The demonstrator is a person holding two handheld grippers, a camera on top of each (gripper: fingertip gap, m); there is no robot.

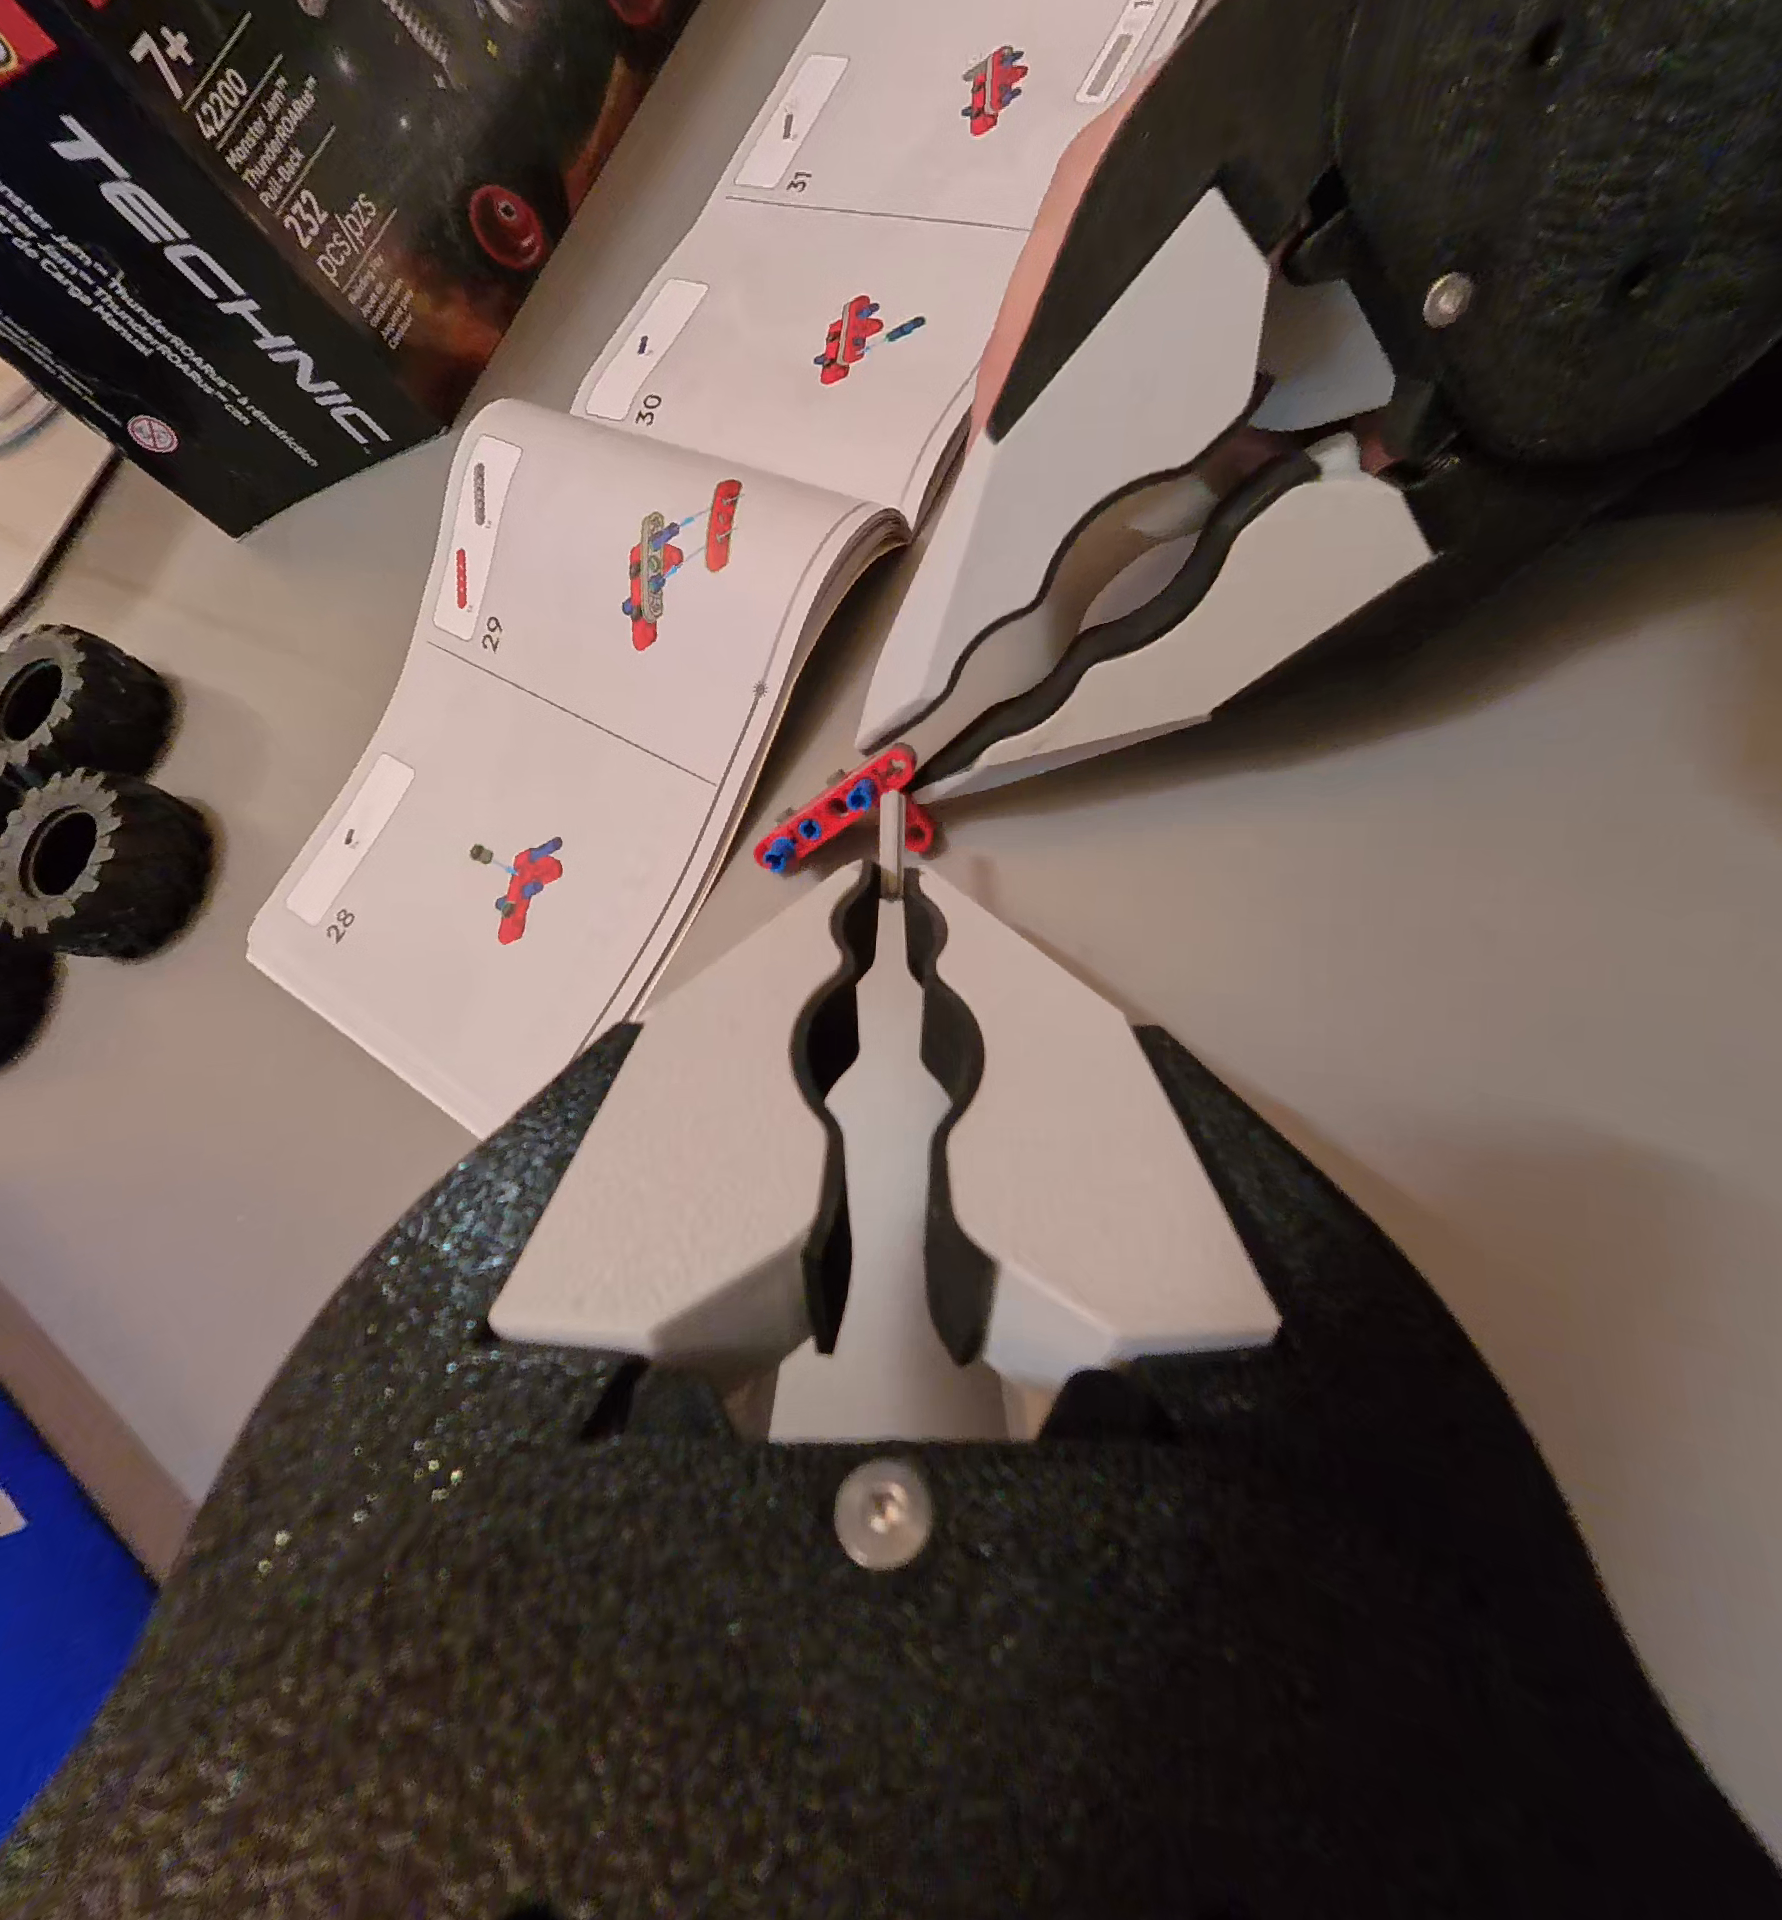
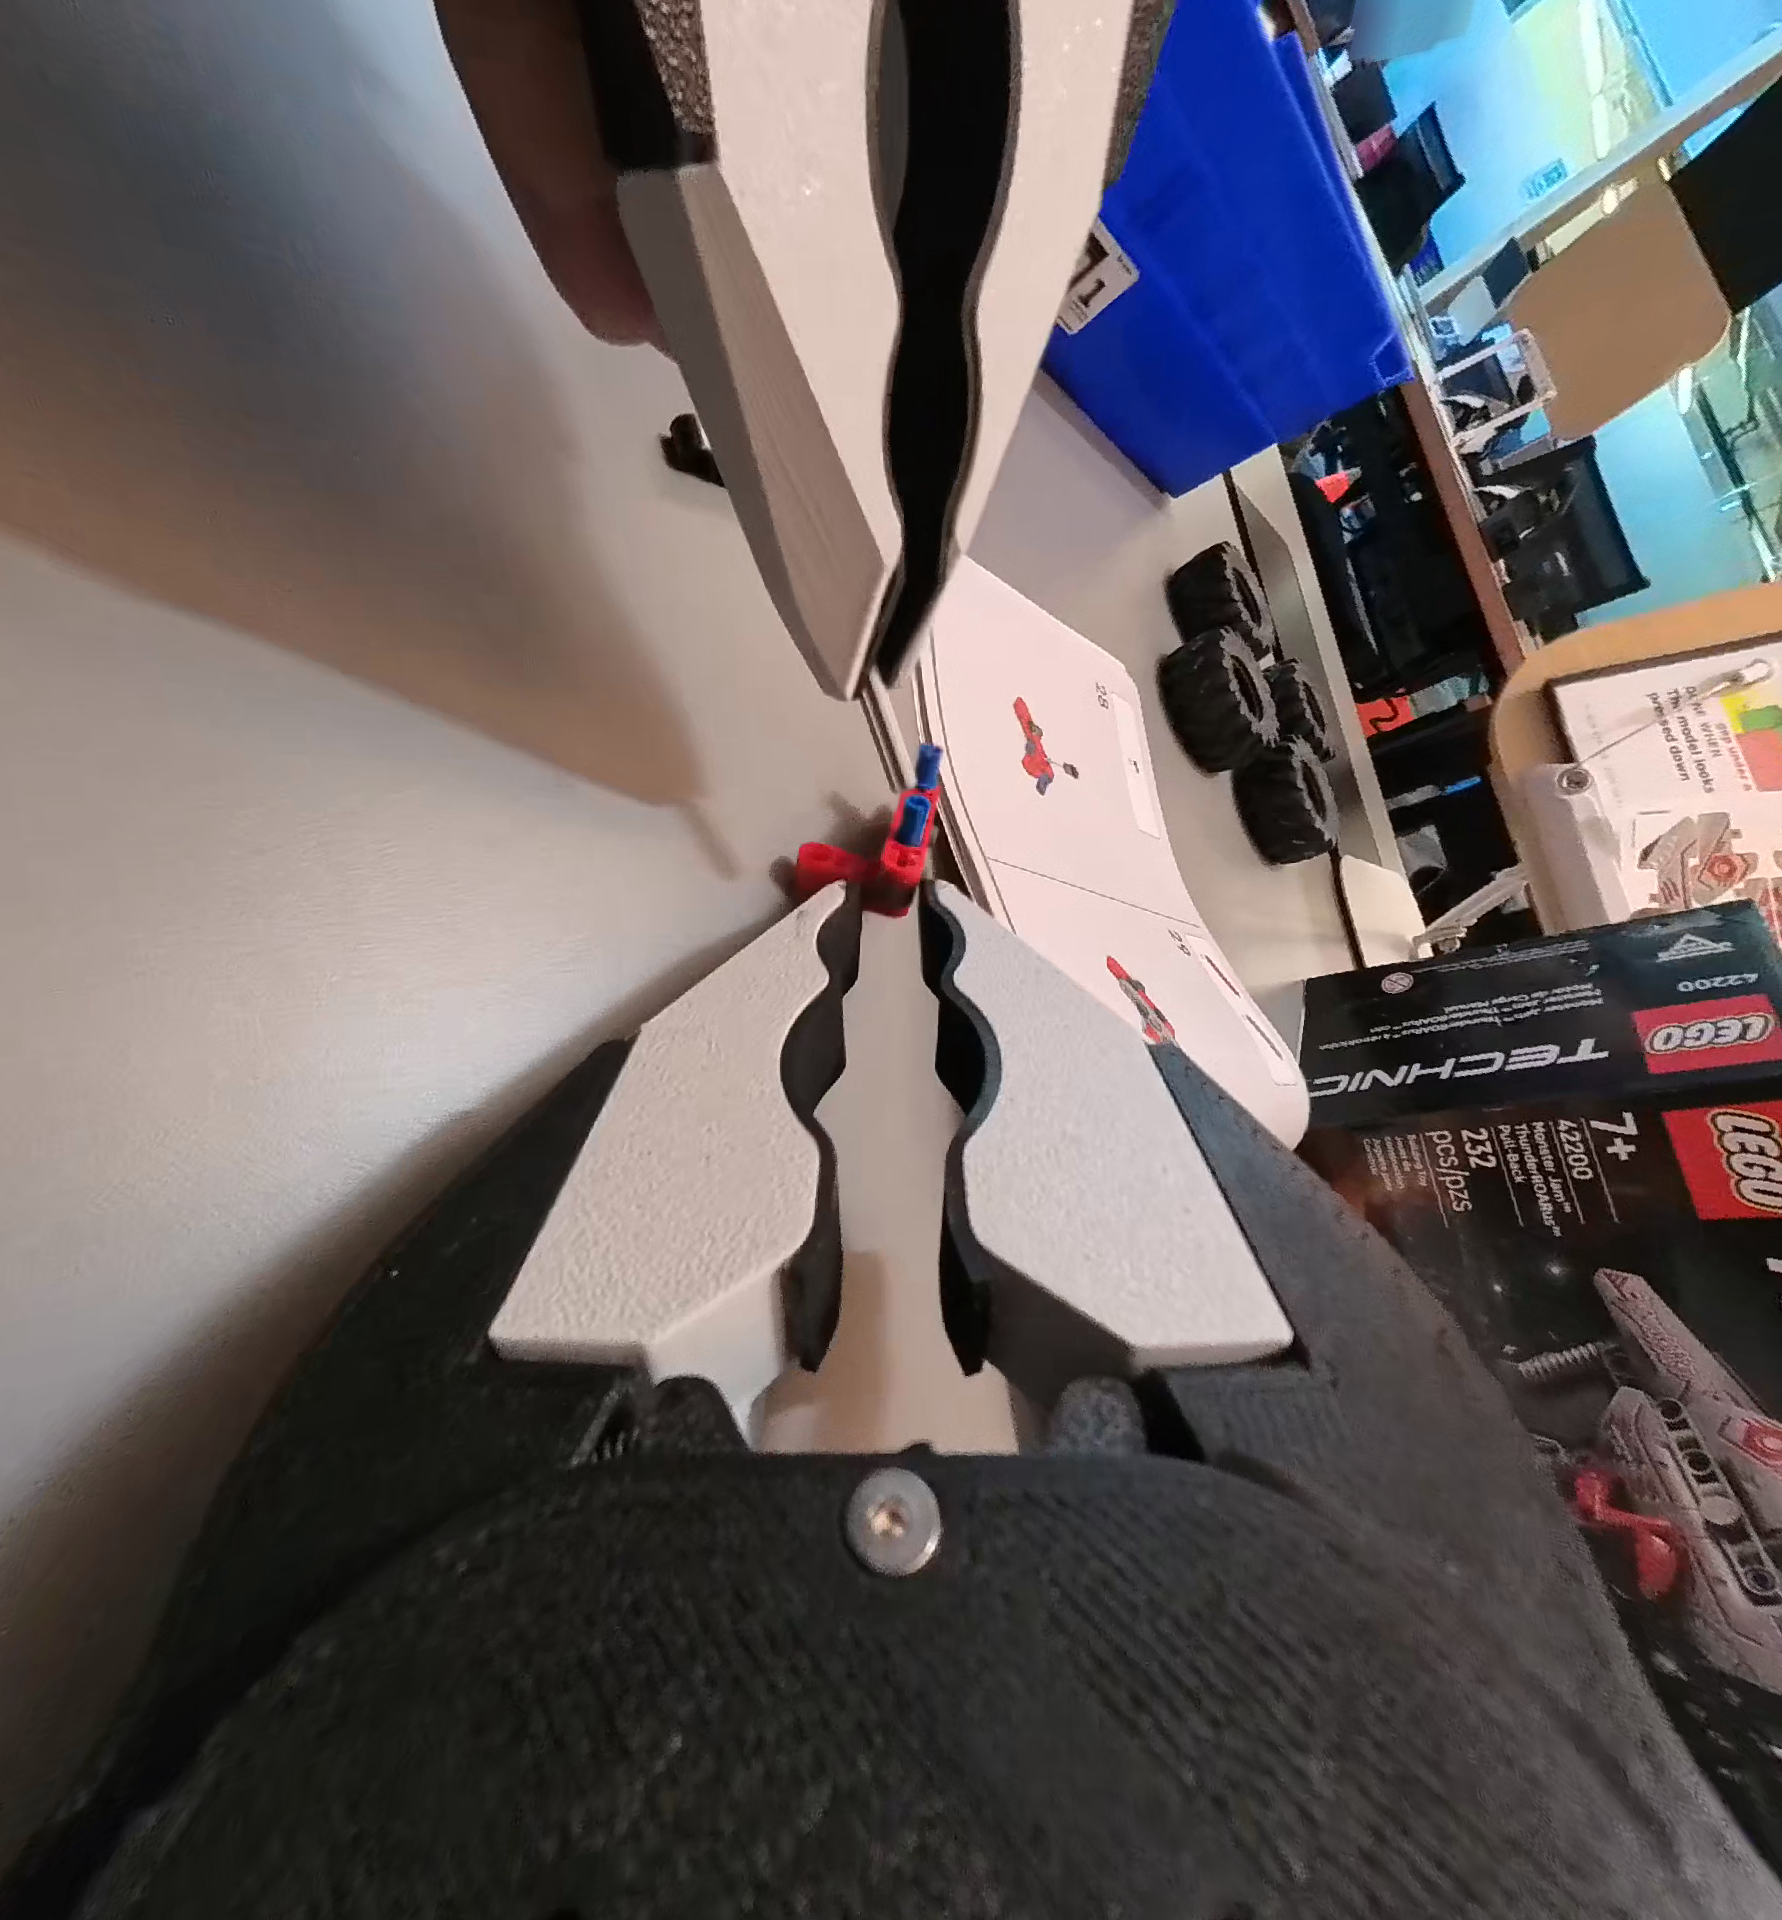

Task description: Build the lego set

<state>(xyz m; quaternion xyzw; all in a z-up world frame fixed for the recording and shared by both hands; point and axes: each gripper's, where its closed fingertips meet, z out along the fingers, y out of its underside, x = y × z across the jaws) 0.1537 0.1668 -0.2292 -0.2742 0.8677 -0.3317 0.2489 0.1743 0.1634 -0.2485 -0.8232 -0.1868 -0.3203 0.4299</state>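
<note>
So we've got the grey beam pinched in our left hand-held gripper, pointing straight ahead at the red piece clamped in our right hand-held gripper.

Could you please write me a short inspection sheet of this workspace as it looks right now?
Surface: pale grey table, bare near the work.
Job's things: red beam with blue pins at the booklet's edge; thin grey piece; open instruction booklet; black tyres grouped apart; set box.
Clutter: blue bin at the table's end; small dark piece, too small to identify.
Grippers: left tongs closed on the thin grey piece, its end against the beam; right tongs closed on the red beam's end.
Cables: nothing seen.
Surroundings: desks and dark screens beyond the table, blurred.
</note>
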